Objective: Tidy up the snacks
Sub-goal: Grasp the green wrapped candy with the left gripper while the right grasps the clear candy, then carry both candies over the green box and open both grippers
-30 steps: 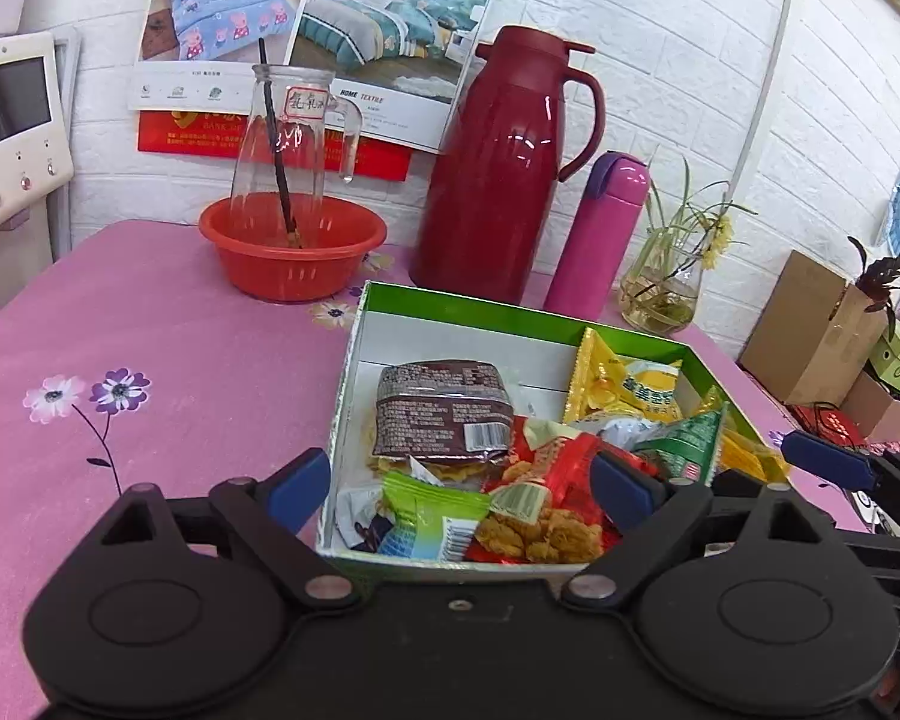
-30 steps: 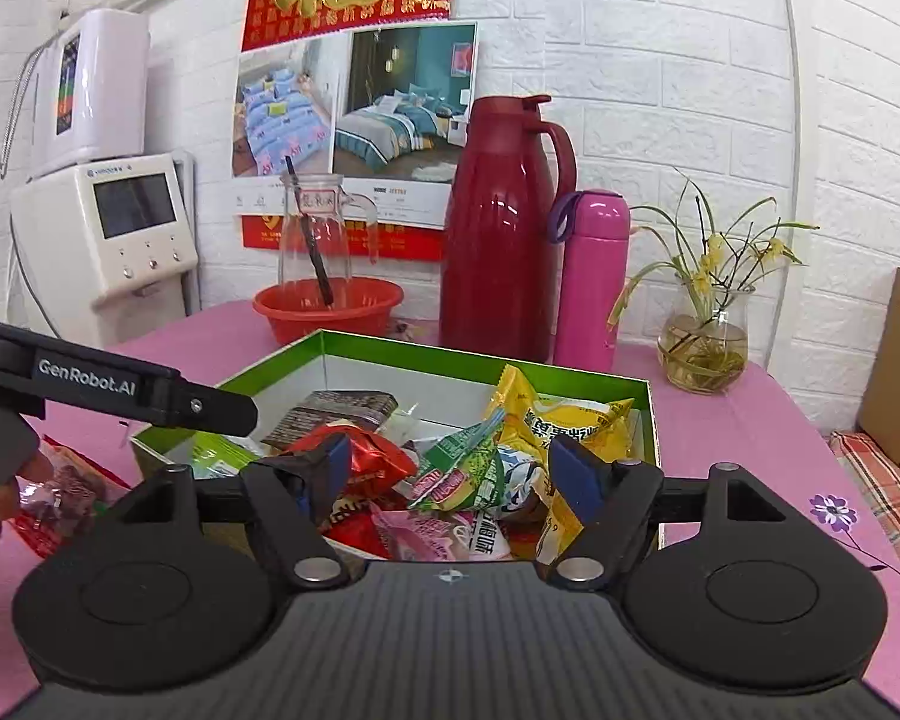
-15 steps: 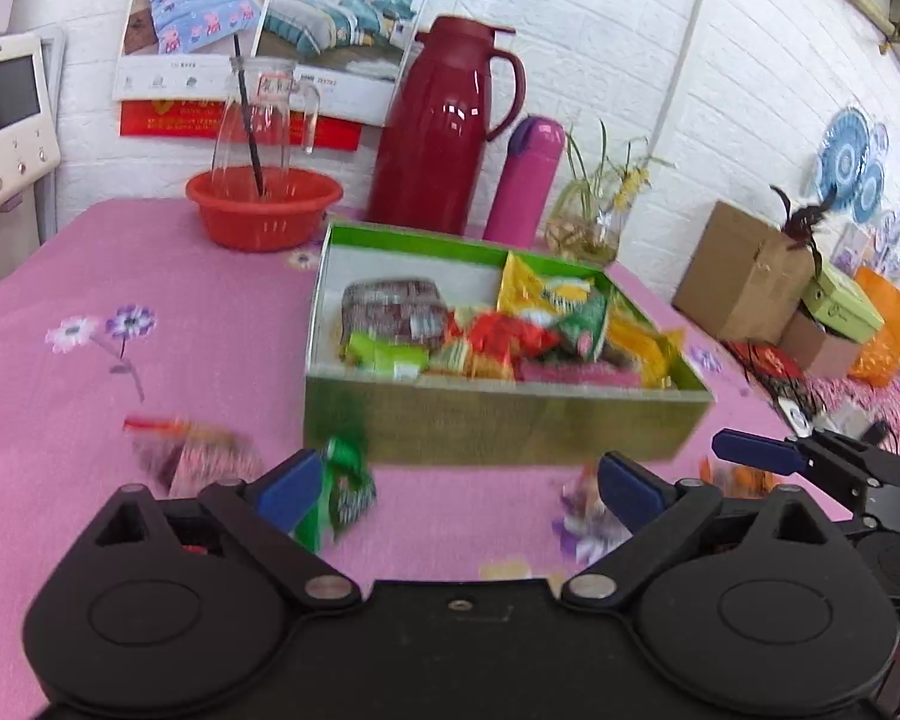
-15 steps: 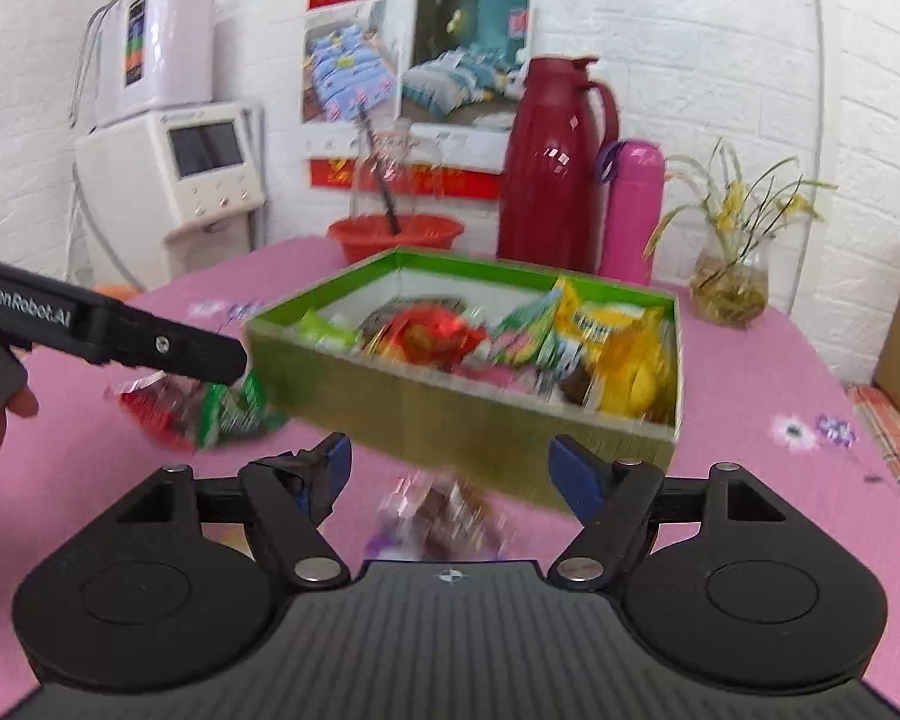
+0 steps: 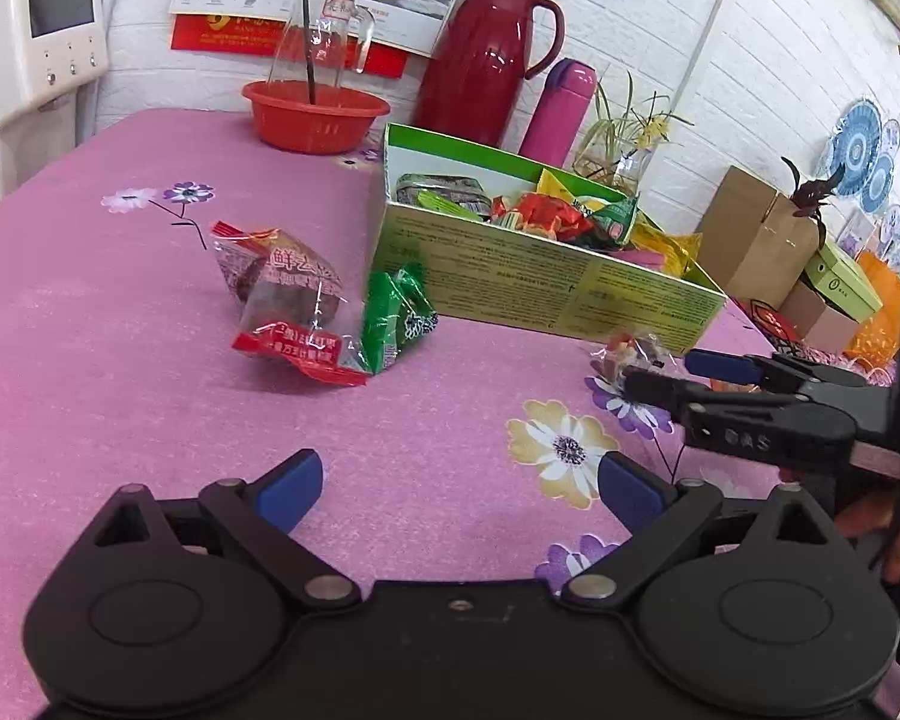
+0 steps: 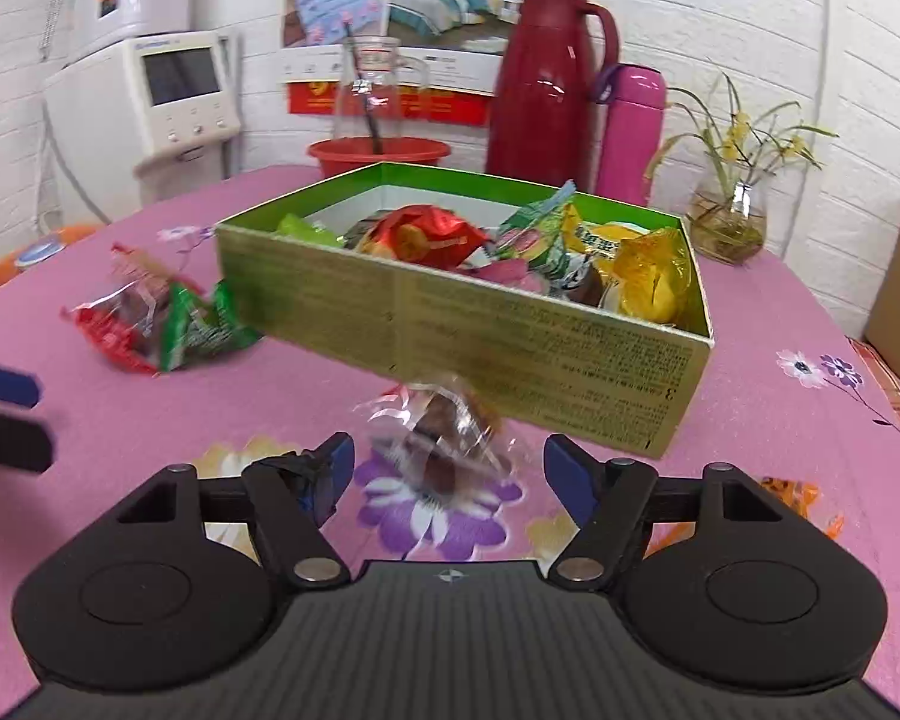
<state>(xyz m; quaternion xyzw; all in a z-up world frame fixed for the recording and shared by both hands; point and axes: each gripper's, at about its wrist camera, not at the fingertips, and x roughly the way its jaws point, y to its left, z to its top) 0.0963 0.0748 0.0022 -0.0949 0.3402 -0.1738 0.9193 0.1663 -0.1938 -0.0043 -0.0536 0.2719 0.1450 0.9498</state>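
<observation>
A green box (image 5: 546, 282) (image 6: 462, 324) holds several wrapped snacks. On the pink cloth to its left lie a red-wrapped snack (image 5: 282, 306) (image 6: 120, 312) and a green packet (image 5: 396, 315) (image 6: 201, 327), touching each other. A clear-wrapped brown snack (image 6: 444, 438) (image 5: 633, 354) lies in front of the box. My right gripper (image 6: 444, 471) is open, its blue fingertips either side of that snack and just short of it. My left gripper (image 5: 459, 486) is open over bare cloth, well short of the two packets. The right gripper's fingers (image 5: 720, 367) show at the right of the left wrist view.
Behind the box stand a red bowl with a glass jug (image 5: 315, 114), a dark red thermos jug (image 5: 486, 60), a pink flask (image 5: 561, 102) and a glass vase of plants (image 6: 729, 222). A white appliance (image 6: 168, 96) is at the far left. Cardboard boxes (image 5: 762, 234) sit off the table's right.
Both grippers have pulled back from over the box and dropped low toward the table. The loose snacks in front of the box now show close ahead, one between the right fingertips.
</observation>
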